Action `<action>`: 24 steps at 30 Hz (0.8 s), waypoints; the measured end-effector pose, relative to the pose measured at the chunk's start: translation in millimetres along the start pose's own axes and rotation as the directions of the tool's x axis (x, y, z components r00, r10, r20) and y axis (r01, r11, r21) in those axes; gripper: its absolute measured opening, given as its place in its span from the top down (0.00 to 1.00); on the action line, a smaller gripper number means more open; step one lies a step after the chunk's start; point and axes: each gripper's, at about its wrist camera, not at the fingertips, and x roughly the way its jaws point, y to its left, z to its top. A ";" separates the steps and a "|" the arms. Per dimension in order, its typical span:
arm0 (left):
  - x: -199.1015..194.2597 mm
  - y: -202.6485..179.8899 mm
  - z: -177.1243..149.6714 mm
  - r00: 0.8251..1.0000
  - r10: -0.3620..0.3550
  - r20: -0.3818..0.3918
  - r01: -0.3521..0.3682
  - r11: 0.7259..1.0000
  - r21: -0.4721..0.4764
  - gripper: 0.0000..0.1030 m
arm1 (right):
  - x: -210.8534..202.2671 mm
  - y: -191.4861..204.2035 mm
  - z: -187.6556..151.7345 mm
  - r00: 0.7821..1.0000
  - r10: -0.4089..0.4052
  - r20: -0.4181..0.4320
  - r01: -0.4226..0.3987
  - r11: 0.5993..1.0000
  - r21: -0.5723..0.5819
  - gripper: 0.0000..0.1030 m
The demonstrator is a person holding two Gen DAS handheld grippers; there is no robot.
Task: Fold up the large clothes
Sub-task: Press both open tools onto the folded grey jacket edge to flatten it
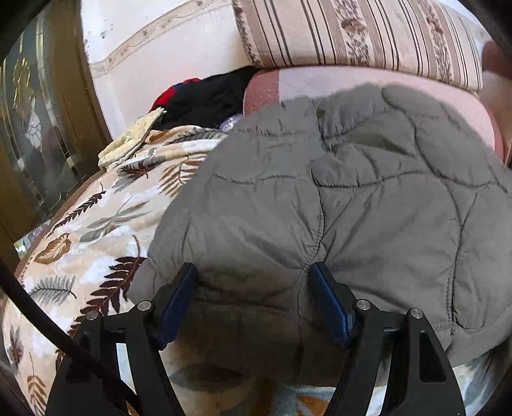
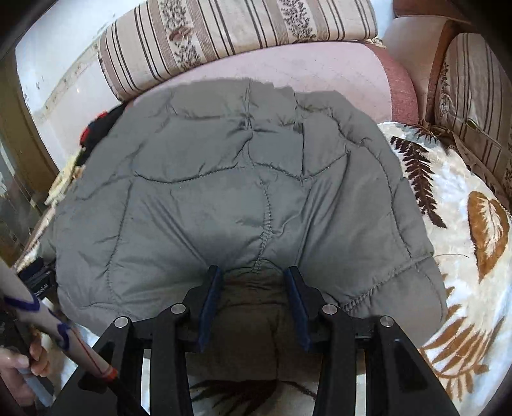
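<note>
A grey quilted jacket (image 1: 352, 192) lies spread over a leaf-print blanket, and the right wrist view shows it (image 2: 224, 192) from the other side. My left gripper (image 1: 252, 272) is shut on a thick bunched fold at the jacket's near edge, with its blue pads (image 1: 179, 304) set wide apart. My right gripper (image 2: 253, 272) is shut on another gathered fold of the same edge, and puckers run into its pads (image 2: 211, 304). Beyond the fingers the jacket rests on the blanket.
The cream blanket with brown leaves (image 1: 96, 224) (image 2: 464, 256) covers the seat. Striped cushions (image 1: 352, 32) (image 2: 240, 25) line the back over a pink seat (image 2: 288, 70). Dark and red clothes (image 1: 208, 96) lie far left. A hand (image 2: 19, 368) is at lower left.
</note>
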 end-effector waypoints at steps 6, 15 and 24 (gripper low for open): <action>-16.0 26.3 14.6 0.996 0.038 0.078 -0.030 0.995 -0.094 0.30 | -43.3 12.5 10.2 0.985 0.051 0.166 -0.044 0.998 -0.041 0.56; 16.0 27.1 6.3 0.996 0.075 -0.038 -0.078 0.993 -0.094 0.24 | -5.6 -0.6 4.0 0.999 0.032 0.035 -0.033 0.999 0.017 0.55; -6.2 19.4 9.1 0.999 0.039 0.032 -0.037 0.996 -0.080 0.25 | -38.6 -16.2 18.7 0.987 -0.018 0.161 0.006 0.997 0.071 0.55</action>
